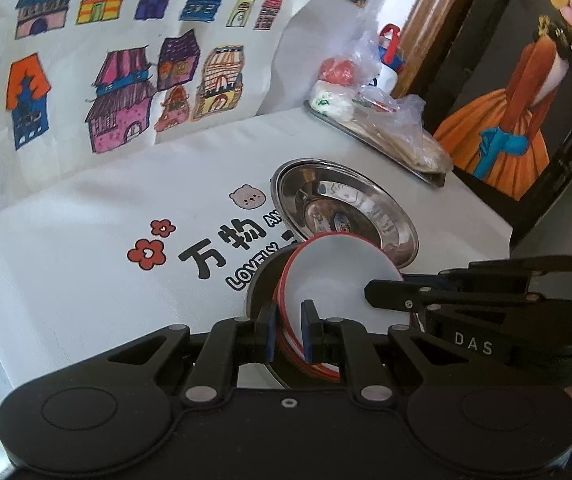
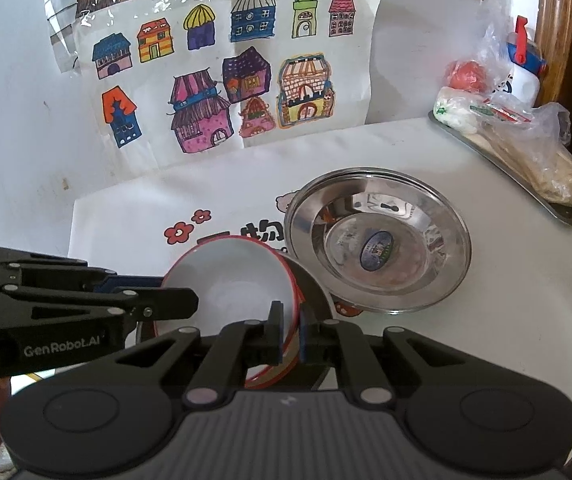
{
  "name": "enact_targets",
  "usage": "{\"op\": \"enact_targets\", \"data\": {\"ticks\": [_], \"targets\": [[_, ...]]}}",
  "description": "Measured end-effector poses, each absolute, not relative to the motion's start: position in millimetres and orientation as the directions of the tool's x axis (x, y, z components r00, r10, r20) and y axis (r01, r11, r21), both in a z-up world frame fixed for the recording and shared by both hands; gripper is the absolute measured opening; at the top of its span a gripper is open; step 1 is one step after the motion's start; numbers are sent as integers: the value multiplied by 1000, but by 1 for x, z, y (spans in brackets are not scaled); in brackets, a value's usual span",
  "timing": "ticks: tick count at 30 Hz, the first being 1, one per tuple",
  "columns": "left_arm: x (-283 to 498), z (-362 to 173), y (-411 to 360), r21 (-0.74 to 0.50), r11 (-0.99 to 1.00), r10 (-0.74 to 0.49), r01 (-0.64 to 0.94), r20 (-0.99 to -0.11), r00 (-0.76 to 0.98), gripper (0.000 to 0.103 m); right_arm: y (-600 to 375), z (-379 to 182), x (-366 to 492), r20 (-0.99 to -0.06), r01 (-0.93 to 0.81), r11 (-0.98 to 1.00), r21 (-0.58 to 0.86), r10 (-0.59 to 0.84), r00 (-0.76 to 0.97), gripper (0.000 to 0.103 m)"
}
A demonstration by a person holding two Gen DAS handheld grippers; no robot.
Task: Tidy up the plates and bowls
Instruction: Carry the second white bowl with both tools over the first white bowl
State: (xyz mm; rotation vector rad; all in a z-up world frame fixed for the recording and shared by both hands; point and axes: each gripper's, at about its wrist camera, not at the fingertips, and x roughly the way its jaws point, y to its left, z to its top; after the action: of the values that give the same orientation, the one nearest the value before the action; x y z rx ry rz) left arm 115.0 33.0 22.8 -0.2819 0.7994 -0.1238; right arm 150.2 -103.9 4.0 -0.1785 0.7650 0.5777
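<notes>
Both grippers clamp the same white bowl with a red rim [image 1: 334,280], one on each side. The left gripper [image 1: 289,332] has its blue-padded fingers [image 1: 307,330] drawn narrow on the near rim of the bowl, one pad inside and one outside the wall. The right gripper [image 2: 289,330] grips the opposite rim the same way, its fingers [image 2: 276,330] nearly together with the thin bowl wall pinched between them. In each wrist view the other gripper reaches in from the side and meets the bowl's edge. The bowl is tilted, its white inside facing partly sideways, and it sits over a dark round dish [image 2: 312,284] whose edge shows behind and beneath it; whether the two touch cannot be told. Just beside them, further from the cameras, a shiny round stainless-steel plate [image 2: 378,240] with an oval sticker at its centre lies flat on the white surface [image 2: 506,300], which carries printed red flowers and black lettering. A rectangular metal tray [image 2: 558,210] holding plastic-wrapped food stands well apart at the far right edge, and a child's drawing of colourful houses [image 2: 226,72] leans on the wall behind.
</notes>
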Motion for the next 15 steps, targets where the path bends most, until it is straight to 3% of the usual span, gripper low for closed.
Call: {"op": "enact_targets", "data": {"ticks": [15], "targets": [[121,23,32,-285,958,-223,21,-700,679,13,-102,3,149,-694,-557,830,16,411,592,10]]}}
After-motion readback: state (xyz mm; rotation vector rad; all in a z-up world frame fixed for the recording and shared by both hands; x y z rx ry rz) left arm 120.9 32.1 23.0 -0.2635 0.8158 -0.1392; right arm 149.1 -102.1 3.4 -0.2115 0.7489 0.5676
